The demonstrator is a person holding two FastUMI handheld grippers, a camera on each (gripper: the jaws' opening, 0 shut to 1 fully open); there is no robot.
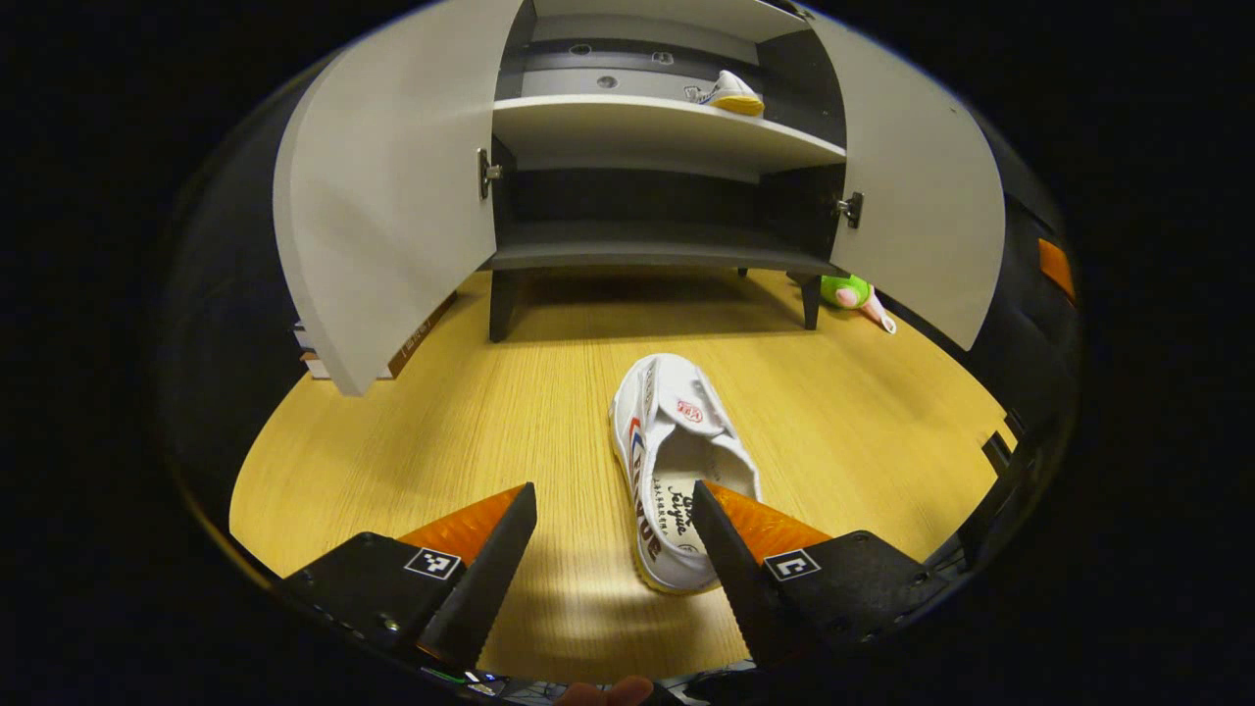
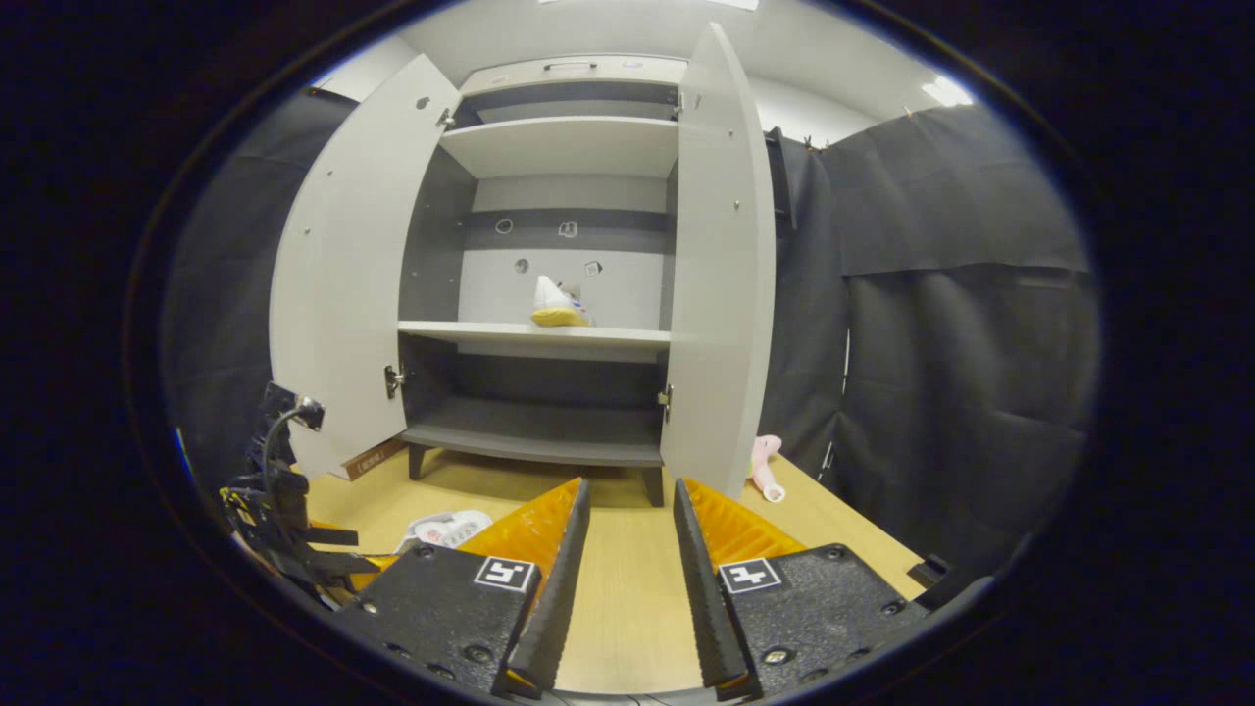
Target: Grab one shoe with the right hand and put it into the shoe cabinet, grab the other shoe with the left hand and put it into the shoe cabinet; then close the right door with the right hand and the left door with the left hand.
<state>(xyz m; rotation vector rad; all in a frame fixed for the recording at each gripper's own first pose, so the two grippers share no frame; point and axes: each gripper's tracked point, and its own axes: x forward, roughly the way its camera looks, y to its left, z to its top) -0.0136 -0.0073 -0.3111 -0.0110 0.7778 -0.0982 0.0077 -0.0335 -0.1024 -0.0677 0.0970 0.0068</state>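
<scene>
step: first shoe (image 2: 557, 305) was already on the middle shelf (image 2: 534, 336) of the shoe cabinet (image 1: 667, 257); left-hand pickup of the second looked to be in hand
second shoe (image 1: 677, 461): lay on the wooden floor (image 1: 490, 412) in front of the cabinet, heel toward the left gripper (image 1: 613, 529)
left gripper: fingers spread, nothing held, one finger just beside the shoe's heel
right gripper (image 2: 626, 529): held back, narrow gap, nothing between the fingers
doors: left door (image 1: 392, 186) and right door (image 1: 922, 216) both open
next: probably shift left gripper to straddle the heel, then close
</scene>
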